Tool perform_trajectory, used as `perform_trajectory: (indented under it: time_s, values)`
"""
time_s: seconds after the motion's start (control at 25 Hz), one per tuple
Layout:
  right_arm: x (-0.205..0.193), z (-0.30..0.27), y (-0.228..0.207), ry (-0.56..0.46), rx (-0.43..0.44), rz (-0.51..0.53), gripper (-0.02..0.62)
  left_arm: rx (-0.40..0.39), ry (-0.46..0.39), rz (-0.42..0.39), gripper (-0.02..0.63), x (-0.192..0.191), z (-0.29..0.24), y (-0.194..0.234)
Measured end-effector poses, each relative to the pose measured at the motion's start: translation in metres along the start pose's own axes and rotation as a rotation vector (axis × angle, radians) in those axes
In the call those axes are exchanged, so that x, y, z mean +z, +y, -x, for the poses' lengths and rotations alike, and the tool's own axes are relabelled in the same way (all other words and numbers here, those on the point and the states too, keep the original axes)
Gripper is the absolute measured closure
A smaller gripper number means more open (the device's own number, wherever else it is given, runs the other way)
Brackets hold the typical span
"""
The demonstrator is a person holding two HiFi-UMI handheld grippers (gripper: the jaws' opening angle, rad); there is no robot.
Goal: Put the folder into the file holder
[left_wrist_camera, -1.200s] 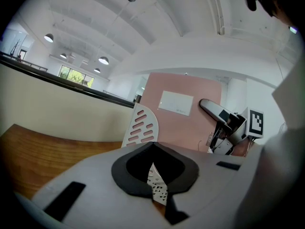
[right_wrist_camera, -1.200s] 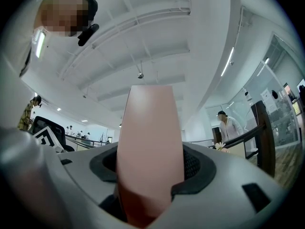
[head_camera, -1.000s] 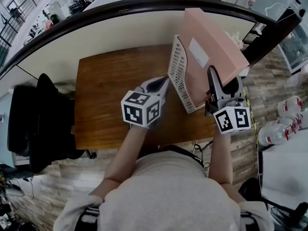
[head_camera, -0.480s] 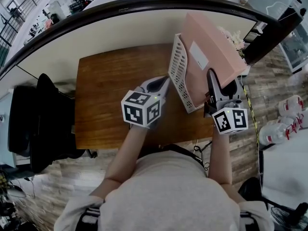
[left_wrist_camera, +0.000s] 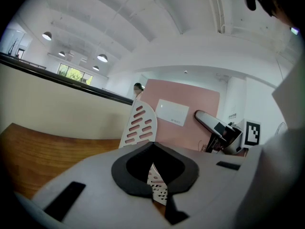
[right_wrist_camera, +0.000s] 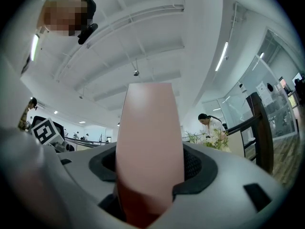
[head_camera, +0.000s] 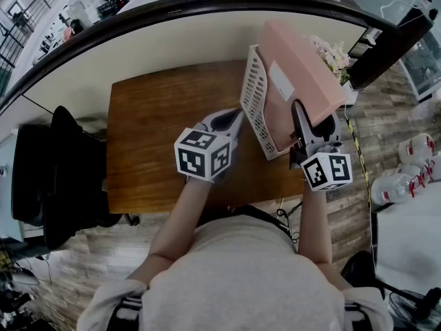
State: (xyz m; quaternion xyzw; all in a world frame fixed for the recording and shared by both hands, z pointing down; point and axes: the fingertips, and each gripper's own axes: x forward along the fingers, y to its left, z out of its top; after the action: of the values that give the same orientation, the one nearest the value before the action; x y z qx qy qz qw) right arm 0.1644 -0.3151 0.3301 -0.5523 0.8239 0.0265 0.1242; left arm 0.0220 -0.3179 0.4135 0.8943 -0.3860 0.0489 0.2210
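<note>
A thick pink folder (head_camera: 303,74) with a white label stands tilted in the white perforated file holder (head_camera: 256,105) on the wooden table (head_camera: 158,136). My right gripper (head_camera: 315,119) is shut on the folder's near edge, and the pink folder (right_wrist_camera: 150,128) fills the gap between its jaws. My left gripper (head_camera: 234,119) is shut on the holder's low near wall; a strip of the white holder (left_wrist_camera: 155,180) shows in its narrow jaw slit. The left gripper view also has the holder's tall side (left_wrist_camera: 140,125), the folder (left_wrist_camera: 183,123) and the right gripper (left_wrist_camera: 219,128).
The holder stands near the table's right end, by a curved dark-topped partition (head_camera: 207,9). A black chair (head_camera: 55,171) is left of the table. Flowers (head_camera: 327,50) lie beyond the folder, and water bottles (head_camera: 406,178) stand on the floor at right. A person (right_wrist_camera: 209,125) stands far off.
The right gripper and the pink folder have sunk a little lower into the holder, drifting slightly left in the head view. The left gripper has stayed still.
</note>
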Motion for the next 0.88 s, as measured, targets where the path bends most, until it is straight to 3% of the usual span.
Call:
perform_trajectory:
  time_s: [0.88]
  values:
    - [-0.038, 0.007, 0.009, 0.142, 0.004, 0.014, 0.282, 0.010, 0.071, 0.035, 0.595, -0.032, 0.003, 0.007]
